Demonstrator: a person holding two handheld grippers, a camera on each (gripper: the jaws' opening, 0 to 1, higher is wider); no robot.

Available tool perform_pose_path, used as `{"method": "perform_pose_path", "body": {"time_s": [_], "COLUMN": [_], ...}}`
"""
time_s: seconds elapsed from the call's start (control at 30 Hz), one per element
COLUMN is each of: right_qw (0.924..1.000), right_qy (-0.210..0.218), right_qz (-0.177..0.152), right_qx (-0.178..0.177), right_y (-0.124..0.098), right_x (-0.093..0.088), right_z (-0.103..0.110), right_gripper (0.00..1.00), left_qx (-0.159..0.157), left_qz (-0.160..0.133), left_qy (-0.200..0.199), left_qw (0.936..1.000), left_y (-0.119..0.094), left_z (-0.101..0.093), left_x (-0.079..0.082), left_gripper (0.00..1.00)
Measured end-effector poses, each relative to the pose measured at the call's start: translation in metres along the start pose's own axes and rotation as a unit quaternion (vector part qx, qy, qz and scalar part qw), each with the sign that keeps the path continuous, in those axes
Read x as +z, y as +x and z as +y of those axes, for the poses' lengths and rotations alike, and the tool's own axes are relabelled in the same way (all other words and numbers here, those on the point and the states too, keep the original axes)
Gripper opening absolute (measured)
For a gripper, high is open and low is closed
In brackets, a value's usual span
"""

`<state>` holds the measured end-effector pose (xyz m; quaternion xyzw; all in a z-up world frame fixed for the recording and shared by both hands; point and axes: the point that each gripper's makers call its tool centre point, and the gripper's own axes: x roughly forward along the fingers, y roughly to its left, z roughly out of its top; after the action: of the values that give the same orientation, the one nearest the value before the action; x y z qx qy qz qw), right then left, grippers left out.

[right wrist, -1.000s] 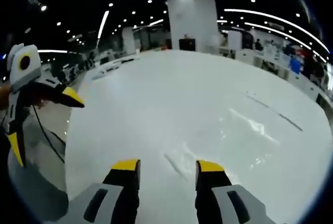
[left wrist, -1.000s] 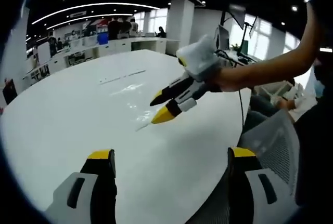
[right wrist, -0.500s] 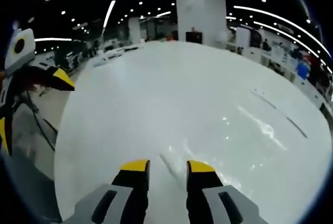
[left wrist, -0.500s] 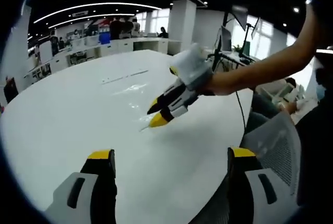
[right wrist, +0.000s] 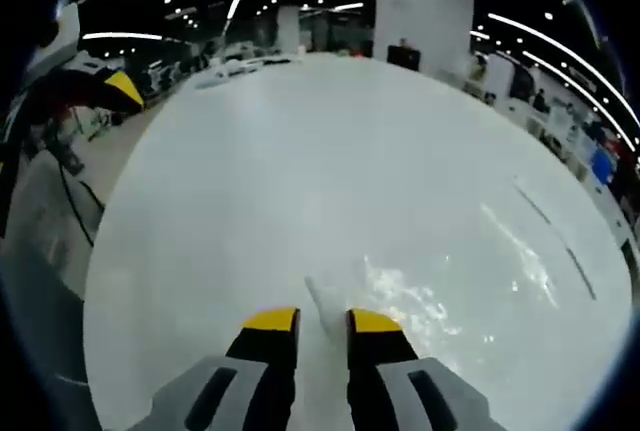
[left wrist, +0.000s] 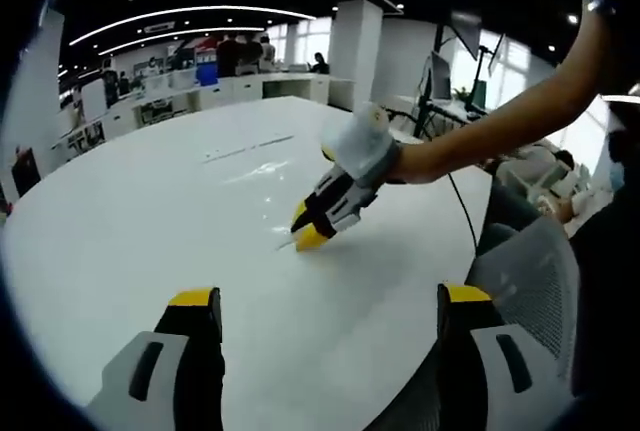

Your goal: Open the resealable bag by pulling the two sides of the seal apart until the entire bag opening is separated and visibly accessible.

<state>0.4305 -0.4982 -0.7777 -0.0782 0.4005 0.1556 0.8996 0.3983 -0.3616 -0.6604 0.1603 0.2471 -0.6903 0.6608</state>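
A clear resealable bag [right wrist: 430, 296] lies flat on the white round table [right wrist: 300, 151] and shows mostly as glare. One thin edge of it [right wrist: 316, 289] runs in between my right gripper's jaws. My right gripper [right wrist: 322, 321] is low over the table, its jaws narrowed to a small gap around that edge. In the left gripper view the right gripper [left wrist: 308, 231] has its yellow tips down on the table at the bag's near end [left wrist: 285, 243]. My left gripper [left wrist: 330, 296] is wide open with nothing between its jaws, held back from the bag near the table's edge.
A grey mesh chair [left wrist: 535, 281] stands beside the table's edge on the right. The person's bare arm [left wrist: 500, 126] reaches in from the right. Desks and several people [left wrist: 235, 51] are far behind the table. Cables [right wrist: 75, 201] hang off the table's left side.
My right gripper has moved down and forward to the bag's edge, and its jaws have narrowed a good deal. The left gripper has stayed where it was, open.
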Motion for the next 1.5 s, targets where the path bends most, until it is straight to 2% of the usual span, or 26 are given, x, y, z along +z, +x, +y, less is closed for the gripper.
{"method": "perform_pose_path", "body": {"time_s": [0.2, 0.33, 0.53, 0.6, 0.67, 0.9, 1.17, 1.33, 1.5], "right_qw": [0.9996, 0.9981, 0.9972, 0.9971, 0.9969, 0.9966, 0.9953, 0.9941, 0.9933], "right_qy": [-0.029, -0.062, -0.074, -0.075, -0.078, -0.079, -0.088, -0.094, -0.094], "right_qz": [-0.003, 0.001, 0.003, 0.002, 0.000, -0.005, -0.013, -0.014, -0.023], "right_qx": [0.001, -0.002, 0.005, 0.011, 0.015, 0.023, 0.039, 0.052, 0.063], "right_y": [0.002, 0.003, -0.001, -0.005, -0.009, -0.022, -0.040, -0.051, -0.064], "right_x": [0.002, 0.003, 0.003, 0.004, 0.005, 0.005, 0.004, 0.003, 0.003], "right_z": [-0.001, 0.000, 0.002, 0.005, 0.008, 0.019, 0.038, 0.053, 0.068], "right_gripper": [0.03, 0.01, 0.01, 0.01, 0.01, 0.01, 0.01, 0.01, 0.01], "left_qx": [0.001, -0.002, 0.000, 0.031, 0.028, 0.028, 0.031, 0.005, -0.006], "left_qz": [0.003, 0.003, 0.006, -0.014, -0.011, 0.005, 0.021, 0.017, 0.027], "left_qy": [-0.004, -0.003, 0.002, 0.019, 0.024, 0.049, 0.120, 0.121, 0.147], "left_qw": [1.0000, 1.0000, 1.0000, 0.9992, 0.9993, 0.9984, 0.9921, 0.9925, 0.9888], "left_y": [0.001, 0.001, 0.000, -0.002, -0.003, 0.002, 0.008, 0.015, 0.022], "left_z": [0.000, -0.003, -0.003, 0.007, 0.006, 0.006, 0.004, -0.005, -0.012], "left_x": [-0.003, -0.003, -0.004, 0.002, 0.002, -0.003, -0.001, 0.002, 0.002], "left_gripper": [0.87, 0.87, 0.86, 0.80, 0.77, 0.78, 0.69, 0.62, 0.55]}}
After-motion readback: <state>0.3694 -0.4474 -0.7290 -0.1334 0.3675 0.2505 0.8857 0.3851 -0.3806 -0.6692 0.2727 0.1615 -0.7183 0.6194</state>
